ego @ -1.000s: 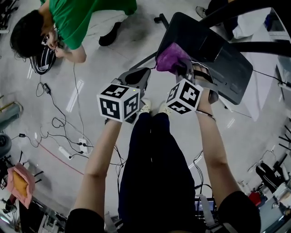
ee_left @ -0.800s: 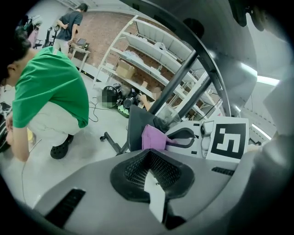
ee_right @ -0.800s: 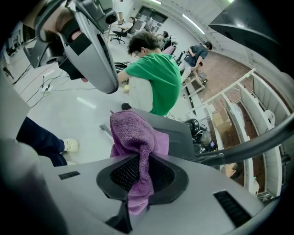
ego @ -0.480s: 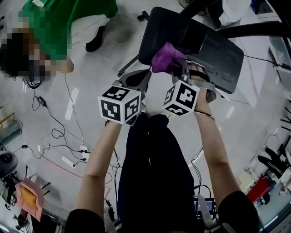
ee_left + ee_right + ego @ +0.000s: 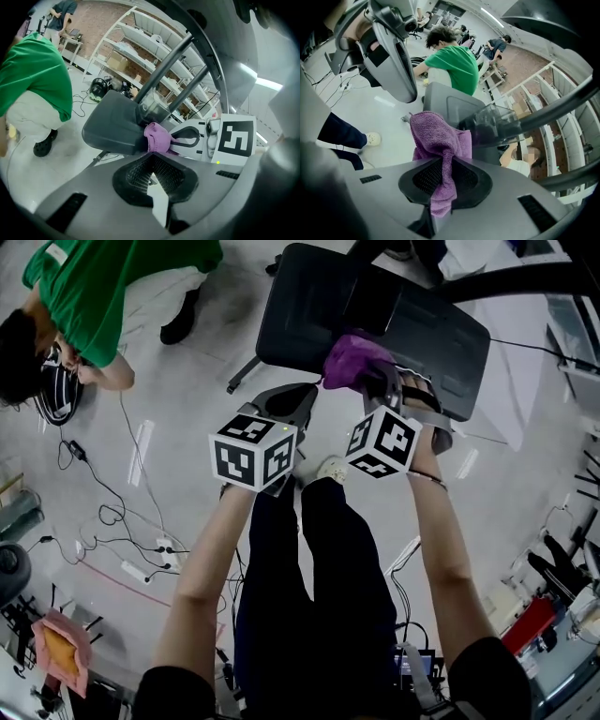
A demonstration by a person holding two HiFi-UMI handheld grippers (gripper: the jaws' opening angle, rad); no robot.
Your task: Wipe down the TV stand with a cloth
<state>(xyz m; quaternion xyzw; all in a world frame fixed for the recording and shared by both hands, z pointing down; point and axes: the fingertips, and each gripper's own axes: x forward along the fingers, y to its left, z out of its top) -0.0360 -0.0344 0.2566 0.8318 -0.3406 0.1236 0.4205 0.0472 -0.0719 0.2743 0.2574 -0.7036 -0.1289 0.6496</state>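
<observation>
In R claw [image 5: 442,187]: purple cloth [image 5: 438,136].

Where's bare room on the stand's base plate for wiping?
The base plate is bare on its left half, toward the person in green. Its right side is crowded: the column foot, and the right gripper holding the cloth at the near edge.

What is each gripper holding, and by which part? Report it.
The right gripper pinches the purple cloth by a bunched fold; the rest spills out ahead. The left gripper is shut on nothing.
</observation>
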